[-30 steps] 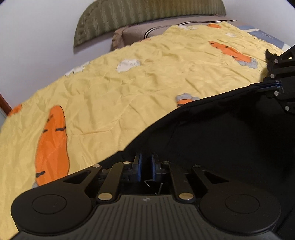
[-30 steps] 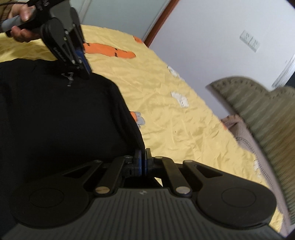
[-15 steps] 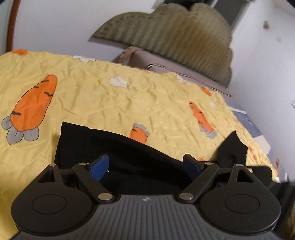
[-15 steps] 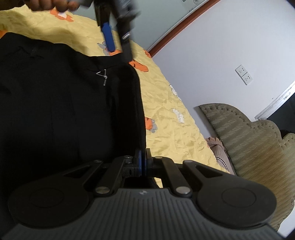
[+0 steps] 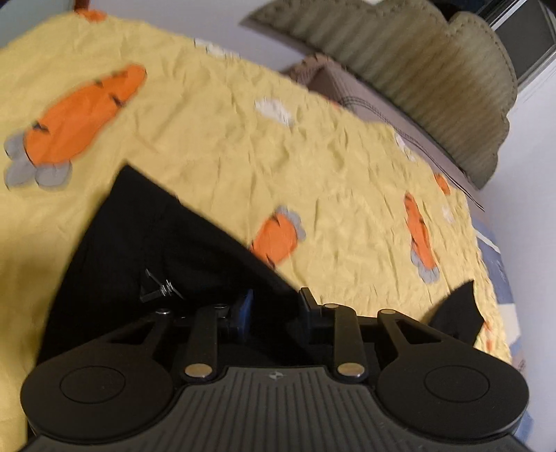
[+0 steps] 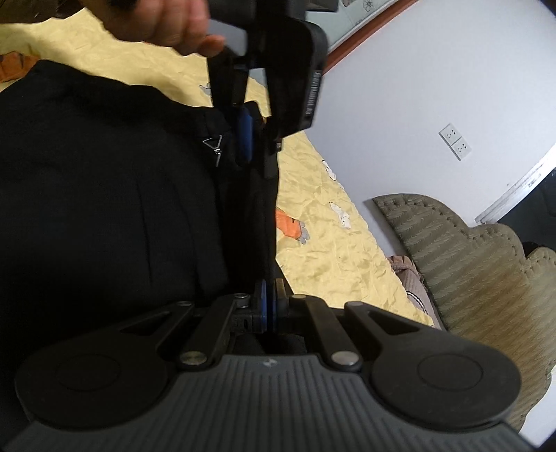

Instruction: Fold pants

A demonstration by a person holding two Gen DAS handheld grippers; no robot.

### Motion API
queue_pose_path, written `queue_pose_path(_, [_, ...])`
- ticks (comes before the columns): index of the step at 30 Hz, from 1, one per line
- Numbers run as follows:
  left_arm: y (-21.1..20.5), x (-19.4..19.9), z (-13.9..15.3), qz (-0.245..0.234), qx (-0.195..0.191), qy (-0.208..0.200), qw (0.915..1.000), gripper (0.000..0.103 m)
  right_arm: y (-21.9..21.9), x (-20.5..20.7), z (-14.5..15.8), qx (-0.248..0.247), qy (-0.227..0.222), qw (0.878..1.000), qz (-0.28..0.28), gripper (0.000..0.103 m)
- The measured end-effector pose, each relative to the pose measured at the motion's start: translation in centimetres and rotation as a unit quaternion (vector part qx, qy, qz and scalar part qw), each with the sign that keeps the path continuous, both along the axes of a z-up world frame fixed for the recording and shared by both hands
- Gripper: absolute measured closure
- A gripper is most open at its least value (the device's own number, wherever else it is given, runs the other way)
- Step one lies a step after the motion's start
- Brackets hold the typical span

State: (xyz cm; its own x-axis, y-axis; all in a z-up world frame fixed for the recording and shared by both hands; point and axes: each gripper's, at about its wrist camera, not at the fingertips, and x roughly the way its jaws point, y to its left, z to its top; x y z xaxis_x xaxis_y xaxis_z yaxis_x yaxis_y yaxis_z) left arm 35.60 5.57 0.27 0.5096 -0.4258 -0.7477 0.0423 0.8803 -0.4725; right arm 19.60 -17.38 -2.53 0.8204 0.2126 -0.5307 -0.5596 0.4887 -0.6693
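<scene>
**Item – pants** [image 5: 139,243]: black, lying on a yellow bedspread [image 5: 226,121] printed with carrots. They sit at the near side of the bed, well apart from the padded green headboard [image 5: 417,62]. A small metal clasp [image 5: 160,288] shows on the cloth just beside the left gripper, which suggests this is the waistband end.

**Left gripper** [image 5: 276,306]: jaws a narrow way apart, having just been closing. The edge of the pants lies between them. The gap looks filled with dark cloth, but it cannot be told whether the pads actually press on it. In the right wrist view a hand [image 6: 173,24] carries it from above, pointing down at the cloth.

**Right gripper** [image 6: 269,306]: jaws drawn together on the same edge of the pants, nearer the camera, with cloth pinched between the blue pads.

**Step in hand**: by the look of it a re-grip – the left gripper is taking a fresh hold on the edge while the right keeps its corner. The garment looks partly doubled over; how many folds are done cannot be read from here.

**Next move calls for**: the left jaws to finish closing on every layer at the edge, clear of the clasp. Both grippers can then lift together and carry the edge across, keeping it taut so the fold lands square
</scene>
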Motion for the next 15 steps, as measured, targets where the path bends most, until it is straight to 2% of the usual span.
queue_pose_path(4, [0.4,0.1,0.7,0.008,-0.008,-0.001,0.9999,0.072,-0.1,-0.8,-0.2,-0.002,0.001,1.0,-0.001,0.1])
queue_pose_path(9, [0.2,1.0,-0.4,0.022,0.022,0.025,0.9992,0.07,0.0,-1.0,-0.2,0.001,-0.001,1.0,-0.003,0.1])
queue_pose_path(11, [0.6,0.5,-0.5,0.028,0.013,0.024,0.9992,0.094,-0.1,-1.1,0.0,0.005,-0.003,1.0,-0.006,0.101])
queue_pose_path(15, [1.0,-1.7,0.1,0.033,0.018,0.002,0.9993,0.095,-0.3,-1.7,0.1,0.003,-0.007,1.0,-0.01,0.103])
